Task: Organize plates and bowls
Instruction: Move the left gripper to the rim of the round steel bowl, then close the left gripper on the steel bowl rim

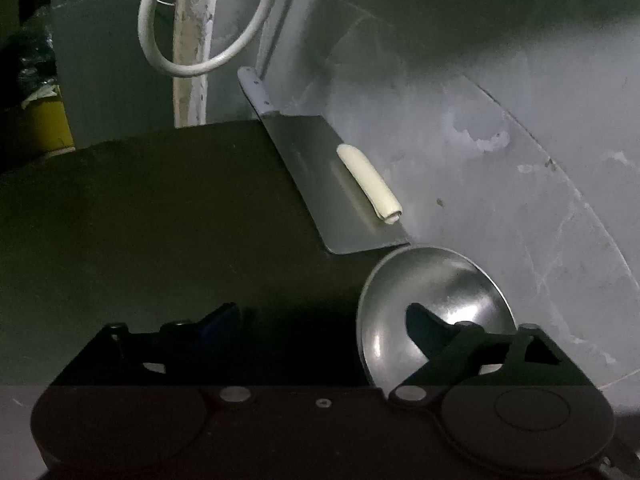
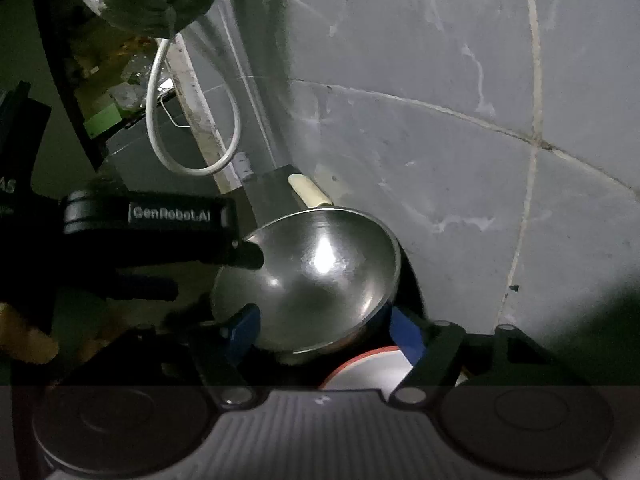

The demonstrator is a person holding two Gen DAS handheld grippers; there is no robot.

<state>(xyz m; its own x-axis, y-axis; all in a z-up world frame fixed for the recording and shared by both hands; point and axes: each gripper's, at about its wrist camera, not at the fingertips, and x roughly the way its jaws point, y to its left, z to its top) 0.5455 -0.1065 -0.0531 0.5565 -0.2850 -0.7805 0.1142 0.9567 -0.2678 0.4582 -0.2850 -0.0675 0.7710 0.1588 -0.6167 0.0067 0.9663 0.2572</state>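
1. The steel bowl (image 2: 320,264) was round, deep and polished, with bright glints inside. It was empty and looked tilted, its mouth turned partly toward the right wrist camera.
2. It was at the right edge of the dark surface (image 1: 160,220), close to the grey tiled wall (image 2: 460,160). Its bottom was over a white dish with a red rim (image 2: 360,364), just nearer. I could not tell whether the two touched.
3. The left tool (image 1: 324,320) was released. One finger (image 1: 424,320) reached inside the bowl (image 1: 436,316) and the other stayed outside on the left, so the rim ran between them with neither pad pressing.
4. The right tool (image 2: 324,330) had the bowl's near side between its blue pads (image 2: 244,328). Both pads were right at the bowl's wall, but I could not tell whether they were clamped on it.
5. A cleaver (image 1: 320,184) lay flat beyond the bowl along the wall, pale handle at the far end. A cream-coloured roll (image 1: 368,180) rested on its blade.
6. A white cable (image 1: 192,32) hung in a loop at the far side. A yellow container (image 1: 44,124) stood at the far left, contents not visible.
7. The left tool (image 2: 208,274) carried white lettering reading "GenRobot.AI". The letters "AS" showed at the left edge of the right wrist view, with the rest cut off.
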